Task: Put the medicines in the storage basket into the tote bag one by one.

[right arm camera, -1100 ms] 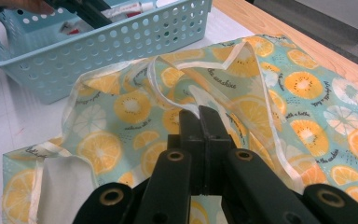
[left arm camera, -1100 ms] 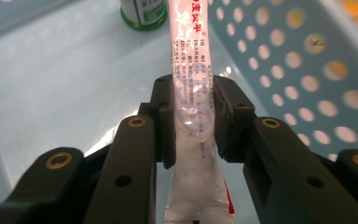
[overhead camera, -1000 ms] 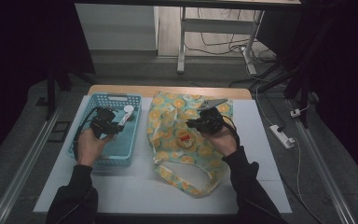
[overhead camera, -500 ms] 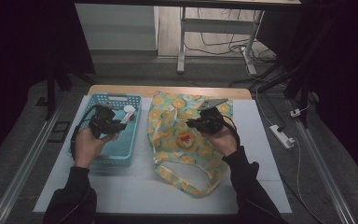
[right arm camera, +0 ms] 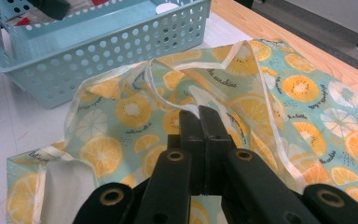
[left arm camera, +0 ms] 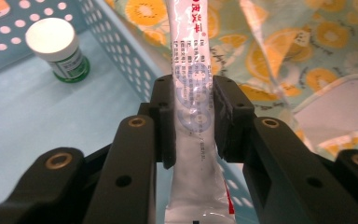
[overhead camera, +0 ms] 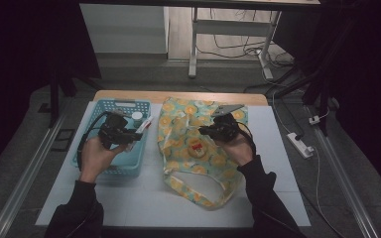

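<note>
- White table (overhead camera: 129, 198) under dim light; blue basket (overhead camera: 95, 163) left, fruit-print bag (overhead camera: 198, 168) right.
- My left gripper (left arm camera: 191, 116) clamps a white sachet (left arm camera: 189, 60) over the basket's rim.
- My right gripper (right arm camera: 199, 116) pinches bag fabric, probably its opening's edge.
- Green-labelled jar (left arm camera: 58, 51) stands in the basket.

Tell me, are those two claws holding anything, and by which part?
The left gripper clamps a white sachet around its middle. The right gripper is shut on the fruit-print bag, pinching the fabric at its opening edge.
</note>
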